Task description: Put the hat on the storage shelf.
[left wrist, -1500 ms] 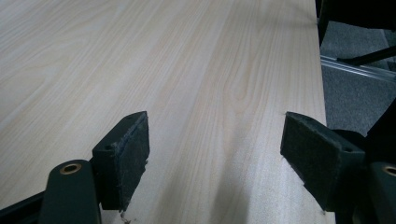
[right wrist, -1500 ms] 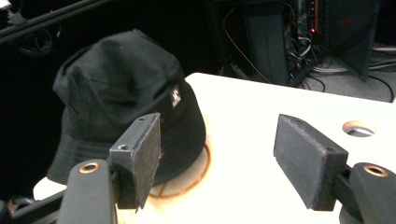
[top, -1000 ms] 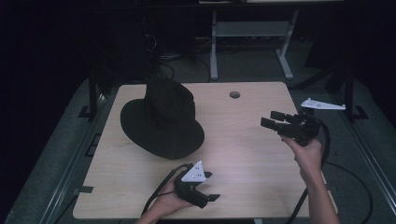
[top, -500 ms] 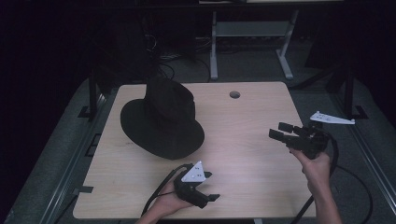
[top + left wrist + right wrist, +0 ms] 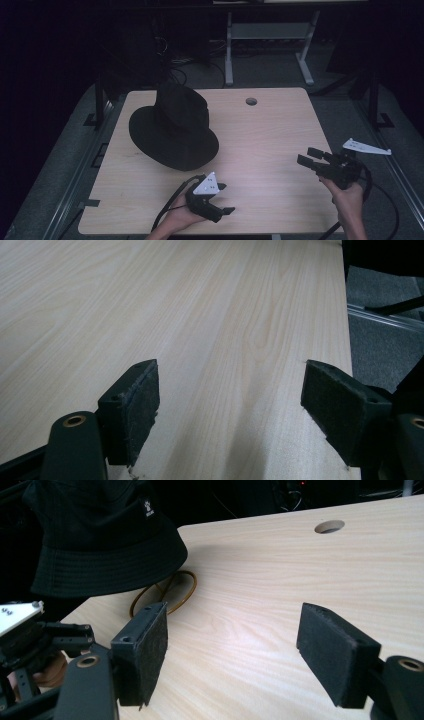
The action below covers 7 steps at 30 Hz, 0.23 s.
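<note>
At the near edge of the pale wooden surface (image 5: 270, 150), the left tool (image 5: 222, 199) is held low in a hand, its jaws set wide apart with nothing between them; bare wood grain is seen between its pads (image 5: 135, 412) in the left gripper view. At the near right edge, the right tool (image 5: 312, 159) is held just above the surface, jaws likewise spread and empty, pointed toward the hat. A black bucket hat (image 5: 175, 127) is seen farther off, resting brim-down on the far left part of the surface, well apart from both tools. A small white label (image 5: 150, 509) is sewn on its crown; the writing is too small to be read. A thin brown ring (image 5: 172, 592) is partly covered by the brim. A round cable hole (image 5: 251, 101) is cut near the far edge. Compared with a second ago, the right tool has been drawn nearer and lower; the hat and left tool are unmoved.
</note>
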Tool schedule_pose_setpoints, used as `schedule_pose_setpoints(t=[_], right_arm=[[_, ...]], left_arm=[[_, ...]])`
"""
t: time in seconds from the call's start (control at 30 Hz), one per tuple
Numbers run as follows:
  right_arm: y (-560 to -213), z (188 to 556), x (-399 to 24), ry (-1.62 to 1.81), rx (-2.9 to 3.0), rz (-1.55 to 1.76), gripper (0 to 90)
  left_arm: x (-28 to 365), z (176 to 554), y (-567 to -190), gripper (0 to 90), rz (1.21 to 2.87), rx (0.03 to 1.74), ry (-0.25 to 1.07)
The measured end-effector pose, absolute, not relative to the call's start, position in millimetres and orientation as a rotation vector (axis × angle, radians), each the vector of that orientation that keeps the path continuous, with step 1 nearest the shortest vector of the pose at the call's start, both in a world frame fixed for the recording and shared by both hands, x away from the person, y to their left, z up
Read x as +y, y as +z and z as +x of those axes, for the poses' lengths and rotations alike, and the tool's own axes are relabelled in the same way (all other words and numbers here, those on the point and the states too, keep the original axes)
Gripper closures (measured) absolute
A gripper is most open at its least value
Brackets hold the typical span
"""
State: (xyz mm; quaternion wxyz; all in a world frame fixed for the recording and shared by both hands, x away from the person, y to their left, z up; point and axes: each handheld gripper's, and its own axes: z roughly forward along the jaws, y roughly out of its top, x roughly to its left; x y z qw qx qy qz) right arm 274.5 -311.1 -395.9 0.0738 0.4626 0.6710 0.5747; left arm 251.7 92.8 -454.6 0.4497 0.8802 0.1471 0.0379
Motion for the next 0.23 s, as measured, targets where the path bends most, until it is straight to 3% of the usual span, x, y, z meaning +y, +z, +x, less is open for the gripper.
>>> schedule_pose_setpoints(t=[0.23], right_arm=[[-416,250,-317,1.722,1.978,1.404,26.9]], left_arm=[[93,251,-454,22.7,2.179,0.368,0.101]])
